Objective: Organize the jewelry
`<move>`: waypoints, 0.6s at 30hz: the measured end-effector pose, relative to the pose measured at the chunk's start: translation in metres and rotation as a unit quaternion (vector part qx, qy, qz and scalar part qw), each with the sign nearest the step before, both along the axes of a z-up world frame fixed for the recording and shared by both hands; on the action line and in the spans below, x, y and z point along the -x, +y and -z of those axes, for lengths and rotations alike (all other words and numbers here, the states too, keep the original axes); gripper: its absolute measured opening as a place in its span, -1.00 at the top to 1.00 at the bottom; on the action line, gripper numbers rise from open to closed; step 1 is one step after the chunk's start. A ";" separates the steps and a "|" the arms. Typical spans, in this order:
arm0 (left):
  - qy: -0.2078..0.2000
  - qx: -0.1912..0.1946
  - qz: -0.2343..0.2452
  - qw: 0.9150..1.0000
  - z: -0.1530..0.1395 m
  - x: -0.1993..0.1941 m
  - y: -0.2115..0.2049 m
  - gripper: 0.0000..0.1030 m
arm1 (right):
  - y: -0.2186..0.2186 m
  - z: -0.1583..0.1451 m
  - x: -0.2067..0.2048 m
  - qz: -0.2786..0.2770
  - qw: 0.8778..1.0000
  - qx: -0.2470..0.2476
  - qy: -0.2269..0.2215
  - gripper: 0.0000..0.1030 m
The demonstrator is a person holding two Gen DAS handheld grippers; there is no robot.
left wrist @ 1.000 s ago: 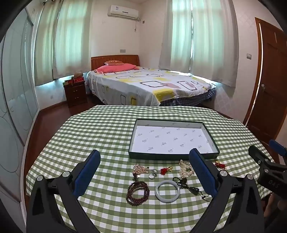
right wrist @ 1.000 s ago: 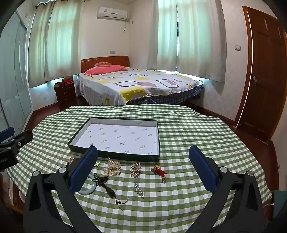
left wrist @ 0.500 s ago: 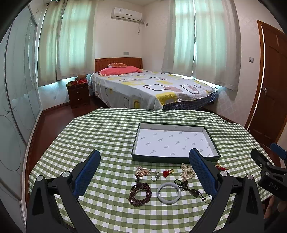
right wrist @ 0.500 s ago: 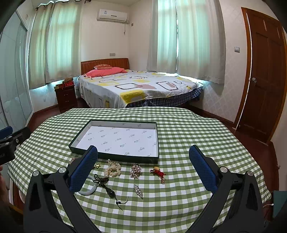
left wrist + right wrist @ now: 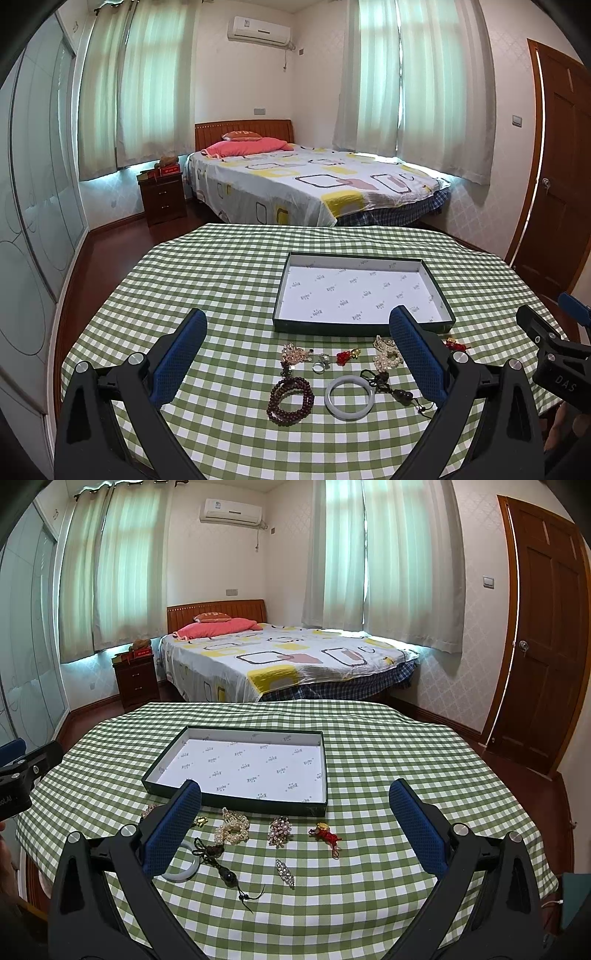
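- Bed (image 5: 314, 184) — far side of the room, patterned sheet, pink pillow at the headboard.
- Tabletop (image 5: 221, 280) under a green checked cloth; it carries the tray and all the jewelry.
- Left gripper (image 5: 299, 354) hovers above the near edge of the tabletop, jaws wide apart and holding nothing; the bead bracelet and bangle show between its blue pads.
- Right gripper (image 5: 295, 827) also above the near edge, jaws wide apart and holding nothing; its black body shows at the right edge of the left wrist view.
- Tray (image 5: 364, 328), dark green rim with white printed lining, lies flat toward the middle of the tabletop — nothing in it.
- Bead bracelet (image 5: 290, 397), dark red, coiled on the cloth, nearest the left gripper.
- Bangle (image 5: 349, 397), pale and round, just right of the bead bracelet.
- Pearls (image 5: 232, 827), a bunched strand, just in front of the tray's near rim.
- Dark cord pendant (image 5: 225, 871) trails from beside the bangle toward the near edge.
- Brooch (image 5: 279, 830), a cluster of pale stones, right of the pearls.
- Red knot charm (image 5: 327, 836), right of the brooch, with a gold piece at its top.
- Hair clip (image 5: 285, 873), small and sparkly, nearer than the brooch.
- Ring (image 5: 318, 366), silver, between the bead bracelet and the tray.
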State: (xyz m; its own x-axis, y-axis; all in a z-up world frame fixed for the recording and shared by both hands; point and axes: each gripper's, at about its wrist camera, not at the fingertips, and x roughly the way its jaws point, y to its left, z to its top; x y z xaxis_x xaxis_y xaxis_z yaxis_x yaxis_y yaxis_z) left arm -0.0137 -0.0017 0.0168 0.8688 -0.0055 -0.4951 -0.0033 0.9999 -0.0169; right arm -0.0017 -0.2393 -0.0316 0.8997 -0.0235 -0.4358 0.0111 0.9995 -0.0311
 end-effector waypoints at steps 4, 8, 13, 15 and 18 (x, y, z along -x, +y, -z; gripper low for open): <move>-0.004 -0.002 -0.002 1.000 -0.002 0.002 0.000 -0.86 | 0.000 -0.001 0.000 0.000 1.000 0.001 0.000 -0.92; -0.006 -0.005 -0.003 1.000 -0.003 0.002 0.000 -0.86 | 0.001 0.001 0.001 0.000 1.000 0.001 -0.001 -0.92; -0.004 -0.006 -0.004 1.000 -0.002 0.001 0.000 -0.86 | 0.000 0.002 0.002 0.000 1.000 0.000 -0.001 -0.92; -0.004 -0.006 -0.004 1.000 -0.002 0.001 0.000 -0.86 | 0.001 0.002 0.002 0.000 1.000 0.001 -0.001 -0.92; -0.005 -0.006 -0.004 1.000 -0.002 0.001 0.000 -0.86 | 0.001 0.002 0.002 -0.001 1.000 0.001 -0.002 -0.92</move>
State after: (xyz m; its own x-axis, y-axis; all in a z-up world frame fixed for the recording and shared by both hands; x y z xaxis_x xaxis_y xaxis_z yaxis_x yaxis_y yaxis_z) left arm -0.0151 -0.0019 0.0186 0.8735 0.0072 -0.4867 -0.0111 0.9999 -0.0051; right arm -0.0035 -0.2386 -0.0336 0.9012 -0.0227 -0.4329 0.0097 0.9994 -0.0322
